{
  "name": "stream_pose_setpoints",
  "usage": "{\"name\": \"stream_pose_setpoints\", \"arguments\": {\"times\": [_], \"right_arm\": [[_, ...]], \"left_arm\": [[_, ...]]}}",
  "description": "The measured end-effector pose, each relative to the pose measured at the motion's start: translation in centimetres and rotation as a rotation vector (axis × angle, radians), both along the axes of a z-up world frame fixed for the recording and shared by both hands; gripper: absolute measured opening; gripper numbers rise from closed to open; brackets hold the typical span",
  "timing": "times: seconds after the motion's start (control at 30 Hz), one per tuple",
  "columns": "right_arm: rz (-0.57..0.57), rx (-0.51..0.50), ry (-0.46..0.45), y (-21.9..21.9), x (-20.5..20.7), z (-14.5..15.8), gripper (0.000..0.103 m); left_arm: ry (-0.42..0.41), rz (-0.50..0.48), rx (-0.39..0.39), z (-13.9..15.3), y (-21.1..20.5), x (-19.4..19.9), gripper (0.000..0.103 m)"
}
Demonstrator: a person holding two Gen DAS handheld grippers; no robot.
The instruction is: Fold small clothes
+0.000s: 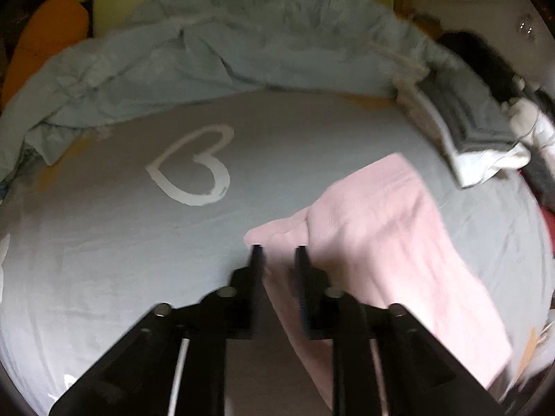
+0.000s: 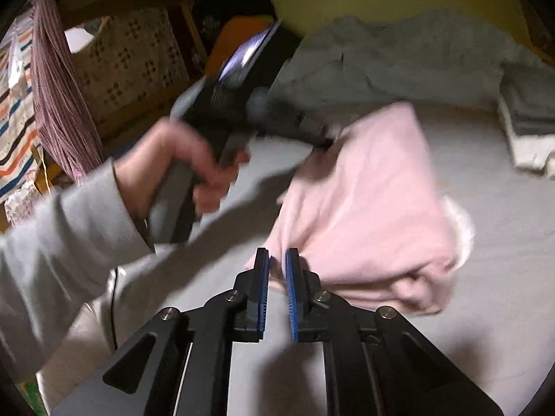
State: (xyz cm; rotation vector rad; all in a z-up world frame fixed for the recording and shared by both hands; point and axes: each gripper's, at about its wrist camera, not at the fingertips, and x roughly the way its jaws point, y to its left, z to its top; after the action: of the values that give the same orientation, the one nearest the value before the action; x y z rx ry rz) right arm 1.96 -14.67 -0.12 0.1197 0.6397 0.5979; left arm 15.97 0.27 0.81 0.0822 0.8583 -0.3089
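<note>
The pink garment (image 2: 364, 201), lying half-folded on the bed (image 1: 104, 242), looks light, soft and floppy, best pinched at a corner or edge; its near edge is nipped by the right gripper (image 2: 277, 260), while the left gripper (image 1: 279, 248) is parted.

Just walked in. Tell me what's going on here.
A person is folding a soft pink garment on a bed covered by a grey sheet with a white heart print. The right hand-held gripper pinches the near edge of the garment between its blue pads. The left hand-held gripper has its jaws slightly apart over the garment's other end, not pressing on it. A stack of folded grey and white clothes sits at the far side.
</note>
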Motion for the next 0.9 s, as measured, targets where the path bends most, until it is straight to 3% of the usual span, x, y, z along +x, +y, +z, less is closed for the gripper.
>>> {"name": "stream_pose_setpoints", "arguments": {"times": [0.13,0.2,0.3,0.43,0.53,0.57,0.63,0.77,0.9], "right_arm": [[-0.145,0.053,-0.098,-3.4,0.2,2.9,0.011],[-0.21,0.056,-0.091,-4.5,1.3,3.1,0.011],[-0.273,0.05,-0.026,-6.0,3.5,2.3,0.011],[-0.226,0.12,0.138,-7.3,6.3,0.0,0.017],[-0.267,0.055,0.144,-7.6,6.8,-1.0,0.017],[-0.279,0.037,0.147,-7.6,6.8,-1.3,0.022],[-0.306,0.032,0.161,-8.2,6.8,-2.1,0.041],[-0.288,0.121,0.199,-9.5,7.2,-2.1,0.044],[-0.242,0.261,0.206,-10.4,8.3,-1.1,0.068]], "left_arm": [[-0.119,-0.016,-0.084,2.3,-0.1,-4.5,0.04],[-0.148,-0.04,-0.109,2.9,-0.8,-6.6,0.056],[-0.094,-0.062,-0.106,2.1,-2.0,-8.1,0.063],[-0.003,0.007,-0.06,-1.5,-1.9,-8.8,0.064],[0.012,0.058,-0.168,-2.8,0.1,-9.6,0.065],[0.015,0.081,-0.212,-3.0,0.8,-9.9,0.065],[0.014,0.096,-0.256,-3.1,1.8,-10.3,0.065],[0.01,0.077,-0.378,-2.5,2.9,-10.5,0.063],[0.139,0.115,-0.649,-3.7,4.5,-8.3,0.074]]}}
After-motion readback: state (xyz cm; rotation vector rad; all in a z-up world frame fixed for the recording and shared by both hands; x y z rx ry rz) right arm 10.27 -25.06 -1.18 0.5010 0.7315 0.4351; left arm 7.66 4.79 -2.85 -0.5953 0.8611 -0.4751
